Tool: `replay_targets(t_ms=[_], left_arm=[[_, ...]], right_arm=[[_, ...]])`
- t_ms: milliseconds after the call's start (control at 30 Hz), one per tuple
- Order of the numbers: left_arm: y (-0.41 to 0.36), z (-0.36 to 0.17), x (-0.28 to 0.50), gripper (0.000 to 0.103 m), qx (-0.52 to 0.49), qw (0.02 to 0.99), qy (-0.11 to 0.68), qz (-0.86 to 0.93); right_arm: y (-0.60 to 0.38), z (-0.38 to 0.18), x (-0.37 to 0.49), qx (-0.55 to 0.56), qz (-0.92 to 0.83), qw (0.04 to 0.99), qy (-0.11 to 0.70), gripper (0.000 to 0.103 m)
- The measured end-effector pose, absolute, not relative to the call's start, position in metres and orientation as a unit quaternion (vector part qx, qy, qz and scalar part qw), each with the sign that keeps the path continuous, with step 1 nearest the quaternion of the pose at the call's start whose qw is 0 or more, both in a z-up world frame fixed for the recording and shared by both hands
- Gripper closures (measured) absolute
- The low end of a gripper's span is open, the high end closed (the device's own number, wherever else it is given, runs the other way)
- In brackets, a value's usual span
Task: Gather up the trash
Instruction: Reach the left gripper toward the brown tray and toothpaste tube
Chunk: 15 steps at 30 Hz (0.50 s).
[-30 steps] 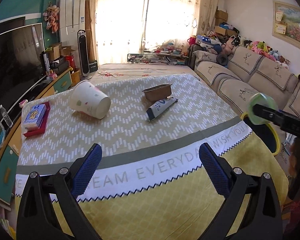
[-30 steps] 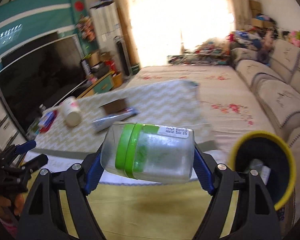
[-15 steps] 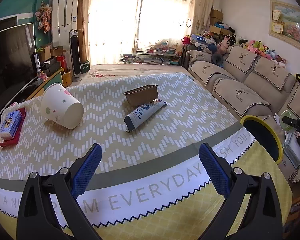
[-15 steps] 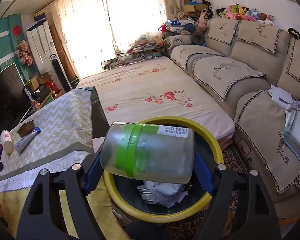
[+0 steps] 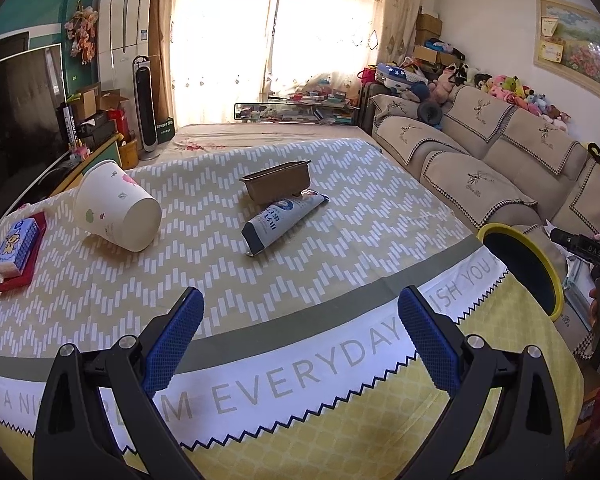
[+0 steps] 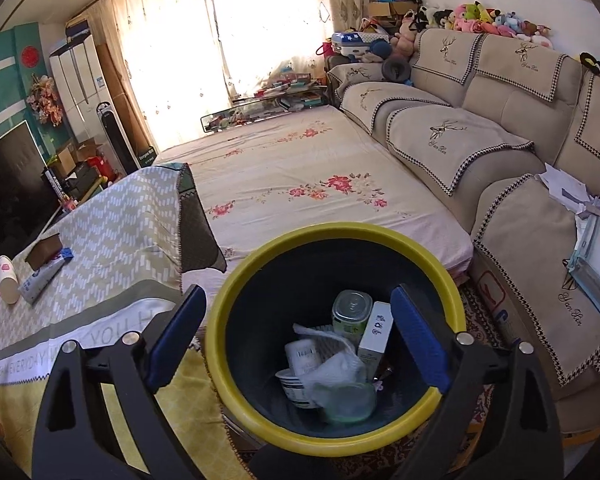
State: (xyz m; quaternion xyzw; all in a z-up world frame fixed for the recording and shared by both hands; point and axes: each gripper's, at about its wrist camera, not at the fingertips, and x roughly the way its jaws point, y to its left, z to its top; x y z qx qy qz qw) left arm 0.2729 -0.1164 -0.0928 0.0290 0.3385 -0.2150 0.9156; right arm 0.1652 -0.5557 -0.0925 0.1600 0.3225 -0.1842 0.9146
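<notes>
My right gripper (image 6: 298, 316) is open and empty right above the yellow-rimmed trash bin (image 6: 260, 248). The clear jar with the green lid (image 6: 346, 398) lies inside the bin among other trash. My left gripper (image 5: 300, 320) is open and empty over the near part of the table. On the table lie a white paper cup (image 5: 116, 206) on its side, a brown tray (image 5: 278, 180) and a blue-white tube (image 5: 282, 218). The bin (image 5: 540, 264) also shows in the left wrist view at the table's right corner.
A blue tissue pack on a red box (image 5: 16, 246) sits at the table's left edge. A TV (image 5: 16, 120) stands on the left. A beige sofa (image 6: 500, 152) runs along the right, with a flowered bed (image 6: 300, 184) behind the table.
My right gripper swung from the table to above the bin and opened; the green-lidded jar dropped into the bin. The left wrist view shifted a little to the left.
</notes>
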Motion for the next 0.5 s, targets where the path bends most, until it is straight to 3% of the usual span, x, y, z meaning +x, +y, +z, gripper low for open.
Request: replay_targets(t_ms=[500], left_arm=[[-0.146, -0.084, 0.312, 0.007, 0.027, 0.902, 0.391, -0.183]], right_arm=[[-0.522, -0.092, 0.172, 0.153, -0.114, 0.927, 0.324, 0.014]])
